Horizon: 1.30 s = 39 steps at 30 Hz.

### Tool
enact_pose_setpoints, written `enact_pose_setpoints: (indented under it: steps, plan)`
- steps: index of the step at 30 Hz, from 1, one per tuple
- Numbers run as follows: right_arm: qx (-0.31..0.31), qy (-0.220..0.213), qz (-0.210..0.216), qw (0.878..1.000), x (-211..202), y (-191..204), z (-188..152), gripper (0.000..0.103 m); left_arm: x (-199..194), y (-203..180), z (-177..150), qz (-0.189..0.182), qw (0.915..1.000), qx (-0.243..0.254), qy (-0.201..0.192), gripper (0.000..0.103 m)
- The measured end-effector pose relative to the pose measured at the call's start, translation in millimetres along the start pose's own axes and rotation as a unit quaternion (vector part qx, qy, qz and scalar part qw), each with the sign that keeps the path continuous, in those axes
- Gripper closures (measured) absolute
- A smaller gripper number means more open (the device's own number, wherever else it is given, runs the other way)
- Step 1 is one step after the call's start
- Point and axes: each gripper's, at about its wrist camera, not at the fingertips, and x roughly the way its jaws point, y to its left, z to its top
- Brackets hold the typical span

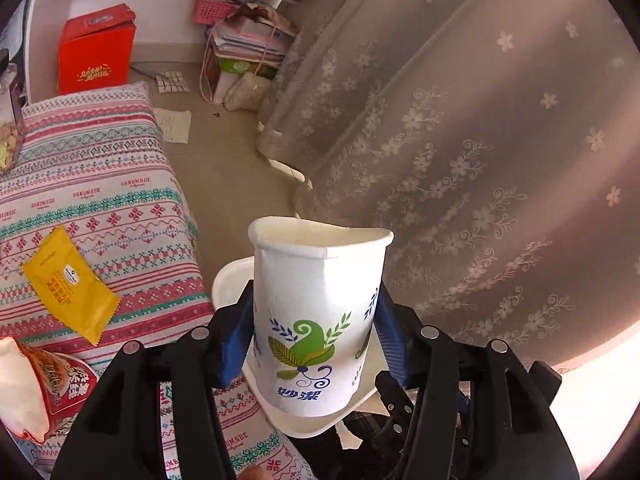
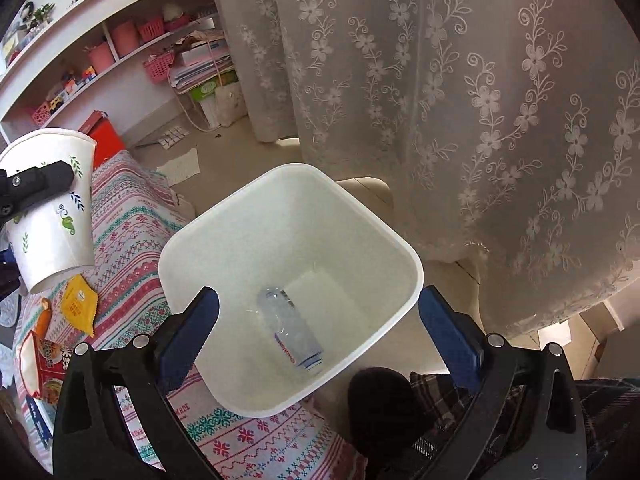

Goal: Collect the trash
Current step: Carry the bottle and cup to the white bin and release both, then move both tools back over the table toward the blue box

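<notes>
My left gripper (image 1: 316, 328) is shut on a white paper cup (image 1: 316, 304) with a green leaf print, held upright in the air; the cup also shows at the left of the right wrist view (image 2: 52, 216). A white square trash bin (image 2: 224, 220) stands beside the bed, with a clear plastic bottle (image 2: 292, 332) lying inside; its rim (image 1: 224, 280) shows behind the cup. My right gripper (image 2: 318, 326) is open and empty above the bin's near side. A yellow wrapper (image 1: 70, 284) and a red snack bag (image 1: 52, 380) lie on the patterned bedspread (image 1: 120, 208).
A lace curtain (image 2: 480, 120) hangs close on the right. A red box (image 1: 96, 52), stacked papers and pink baskets (image 1: 212, 8) sit by the far shelves. A sheet of paper (image 1: 174, 124) lies on the floor. A dark foot and plaid trouser leg (image 2: 384, 400) are below the bin.
</notes>
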Motion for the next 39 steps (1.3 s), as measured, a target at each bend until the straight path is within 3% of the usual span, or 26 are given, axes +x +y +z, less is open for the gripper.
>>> enact_pose_setpoints:
  steps: [4,9,13,17,21,30,39]
  plan:
    - [0.003,-0.002,-0.002,1.000,2.1,-3.0,0.7,0.007,9.3,7.8,-1.8,0.003,0.9999,-0.013,0.010,0.034]
    - [0.000,-0.006,0.005,1.000,-0.1,1.4,-0.7,0.007,5.6,15.4,-1.8,0.017,0.9996,-0.022,0.005,0.031]
    - [0.003,-0.005,0.018,1.000,-1.1,8.9,0.0,0.007,-6.1,17.8,-5.0,0.070,0.9974,-0.009,-0.014,0.029]
    - [0.004,-0.013,0.033,0.999,-5.8,20.3,3.3,0.007,-26.0,23.4,-10.4,0.145,0.9885,0.011,-0.042,0.024]
    - [-0.002,-0.023,0.045,0.999,-12.7,34.0,2.4,0.007,-48.0,36.3,-14.1,0.191,0.9795,0.010,-0.064,0.023]
    - [-0.021,-0.048,0.066,0.996,-23.9,69.8,7.3,0.007,-87.4,71.2,-25.6,0.236,0.9685,-0.016,-0.079,0.022]
    - [-0.069,-0.046,0.098,0.992,-31.5,122.2,-1.3,0.007,-124.6,117.7,-47.7,0.291,0.9512,-0.061,-0.083,0.020]
